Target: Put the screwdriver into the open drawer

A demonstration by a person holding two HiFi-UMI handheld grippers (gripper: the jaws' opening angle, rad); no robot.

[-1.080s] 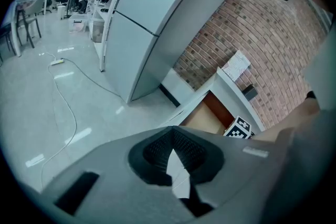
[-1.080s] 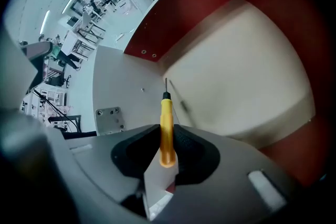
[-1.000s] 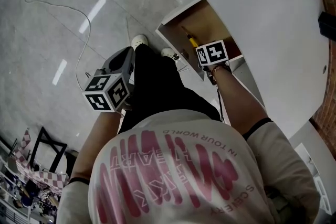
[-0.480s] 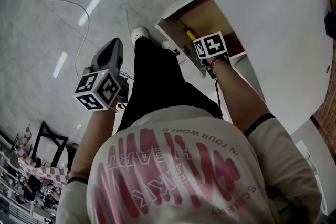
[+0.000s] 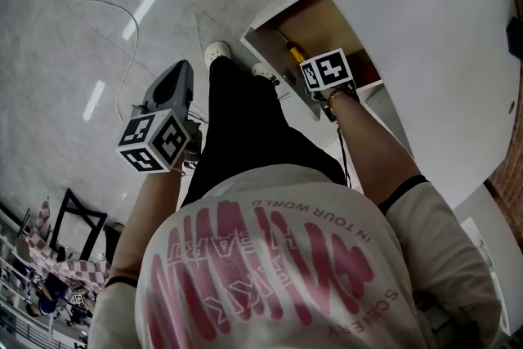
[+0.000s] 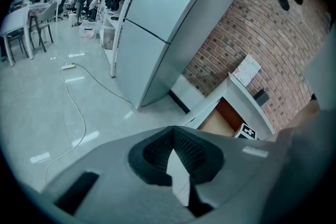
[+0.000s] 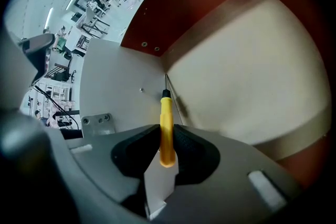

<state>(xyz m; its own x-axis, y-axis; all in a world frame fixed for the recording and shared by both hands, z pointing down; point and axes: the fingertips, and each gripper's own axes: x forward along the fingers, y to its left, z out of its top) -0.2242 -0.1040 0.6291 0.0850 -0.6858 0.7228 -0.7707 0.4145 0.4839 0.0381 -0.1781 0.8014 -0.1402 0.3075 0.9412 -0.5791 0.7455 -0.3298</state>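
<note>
Right tool clenches screwdriver inside drawer; grip visible only right gripper view. Left tool closed, empty.

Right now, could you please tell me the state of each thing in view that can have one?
drawer: open.
screwdriver: gripped by its yellow handle, shaft pointing into the drawer.
right tool: shut on the screwdriver.
left tool: shut, empty.

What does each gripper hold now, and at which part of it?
The right gripper grips the yellow-handled screwdriver by its handle. The left gripper holds nothing.
</note>
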